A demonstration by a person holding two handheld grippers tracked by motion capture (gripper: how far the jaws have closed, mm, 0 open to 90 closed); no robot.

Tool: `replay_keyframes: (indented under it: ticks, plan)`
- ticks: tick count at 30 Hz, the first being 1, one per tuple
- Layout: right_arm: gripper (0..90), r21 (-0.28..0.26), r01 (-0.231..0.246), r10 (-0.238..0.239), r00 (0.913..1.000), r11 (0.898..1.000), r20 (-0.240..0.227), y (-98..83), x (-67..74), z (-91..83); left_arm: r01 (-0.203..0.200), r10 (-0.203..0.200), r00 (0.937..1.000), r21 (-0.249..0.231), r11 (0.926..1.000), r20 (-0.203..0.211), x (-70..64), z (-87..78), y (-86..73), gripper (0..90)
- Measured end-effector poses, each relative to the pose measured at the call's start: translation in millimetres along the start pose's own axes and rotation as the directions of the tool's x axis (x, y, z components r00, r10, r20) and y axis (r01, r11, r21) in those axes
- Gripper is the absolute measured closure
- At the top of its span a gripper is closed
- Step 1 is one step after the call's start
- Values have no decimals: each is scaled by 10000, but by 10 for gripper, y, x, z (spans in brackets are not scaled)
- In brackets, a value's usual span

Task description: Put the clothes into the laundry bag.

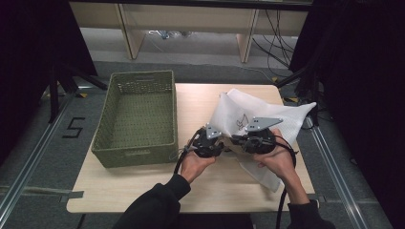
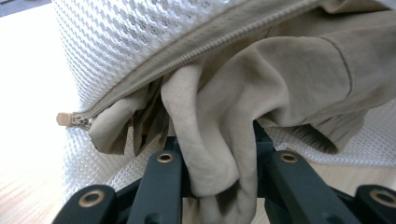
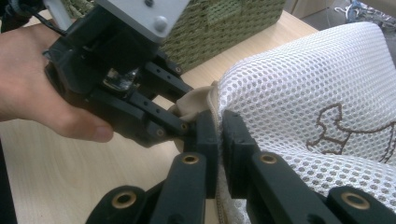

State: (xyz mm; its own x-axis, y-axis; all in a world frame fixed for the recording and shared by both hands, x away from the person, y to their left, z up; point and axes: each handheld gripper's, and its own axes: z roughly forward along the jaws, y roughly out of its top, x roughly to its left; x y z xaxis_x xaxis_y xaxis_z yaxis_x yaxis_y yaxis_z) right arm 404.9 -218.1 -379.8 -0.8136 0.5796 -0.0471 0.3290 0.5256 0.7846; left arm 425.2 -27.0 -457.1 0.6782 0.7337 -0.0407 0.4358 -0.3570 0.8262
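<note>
Soft, light beige garment (image 2: 280,79), limp and crease-prone, half out of the white mesh bag (image 3: 303,74). Left tongs (image 2: 219,154) closed on a bunched fold right at the zipper mouth. Right tongs (image 3: 219,135) pinched shut on the bag's edge alongside. Best gripped by thick folds, not by slippery mesh. Green basket (image 1: 138,114) beyond the left tongs on the bench (image 1: 219,186).

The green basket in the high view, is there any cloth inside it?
No, the green basket shows a bare woven floor inside.
</note>
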Motion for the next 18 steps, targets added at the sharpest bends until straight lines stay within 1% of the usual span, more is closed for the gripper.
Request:
replay_keyframes:
  ticks: [1, 2, 3, 4, 5, 6, 7, 8, 9, 10, 11, 12, 13, 14, 15, 16, 17, 18]
  plan:
    - [872, -24, 55, -55, 9999, 10000, -90, -1, -1, 4, -35, 35, 10000, -38, 10000, 14, -4, -7, 5, 726]
    - [871, -46, 167, -167, 9999, 9998, 13, 2, 8, -3, -1, 1, 10000, -94, 10000, -29, -7, -19, 14, 728]
    - [871, -28, 170, -171, 9998, 9999, -87, 10, 20, -3, -49, 49, 10000, -70, 10000, 19, 0, -29, 19, 731]
    - [871, -103, 195, -194, 9998, 9998, 74, 12, 23, -13, -22, 21, 10000, -146, 9999, -79, 2, -39, 24, 733]
    - [872, -19, 84, -84, 10000, 10000, -48, 16, 29, -18, 1, -5, 9999, -261, 9997, -137, 17, -52, 34, 734]
    - [872, 5, 60, -60, 10000, 10000, -17, 18, 32, -28, 118, -123, 9998, -292, 9995, -166, 32, -69, 46, 735]
    - [872, -47, 153, -153, 9999, 9999, -54, 20, 27, -31, 201, -211, 9995, -461, 9987, -229, 40, -76, 54, 735]
    - [872, -148, 325, -324, 9995, 9994, 57, 25, 20, -45, 247, -259, 9994, -503, 9984, -233, 43, -89, 63, 736]
    - [872, -232, 277, -275, 9996, 9993, 65, 28, 22, -49, 235, -252, 9993, -579, 9980, -292, 35, -99, 69, 736]
    - [872, -248, 110, -114, 9998, 9996, -152, 33, 31, -53, 273, -291, 9992, -609, 9978, -281, 26, -116, 77, 736]
    - [871, -255, 286, -285, 9996, 9993, 19, 42, 25, -70, 314, -336, 9990, -697, 9971, -302, 13, -129, 86, 736]
    - [872, -304, 248, -250, 9997, 9992, -53, 45, 29, -71, 351, -382, 9987, -854, 9957, -343, -8, -134, 91, 736]
    - [872, -356, 267, -269, 9996, 9990, -41, 43, 32, -69, 136, -167, 9991, -777, 9969, -399, -15, -142, 91, 736]
    - [872, -255, 170, -172, 9998, 9995, -94, 39, 37, -78, -17, -9, 9992, -648, 9979, -409, -20, -139, 86, 735]
    - [872, -237, 66, -69, 9999, 9997, -140, 31, 35, -82, -24, 1, 9992, -599, 9982, -389, -25, -118, 71, 734]
    - [872, -251, 190, -193, 9998, 9995, -103, 20, 28, -79, -6, -9, 9996, -540, 9985, -269, -28, -83, 49, 727]
    - [872, -214, 45, -48, 9999, 9998, -122, 2, 34, -70, -129, 120, 9995, -308, 9994, -300, -23, -61, 31, 721]
    - [872, -144, 78, -80, 9999, 9999, -115, -18, 31, -62, -58, 51, 9998, -323, 9995, -209, -19, -8, 2, 715]
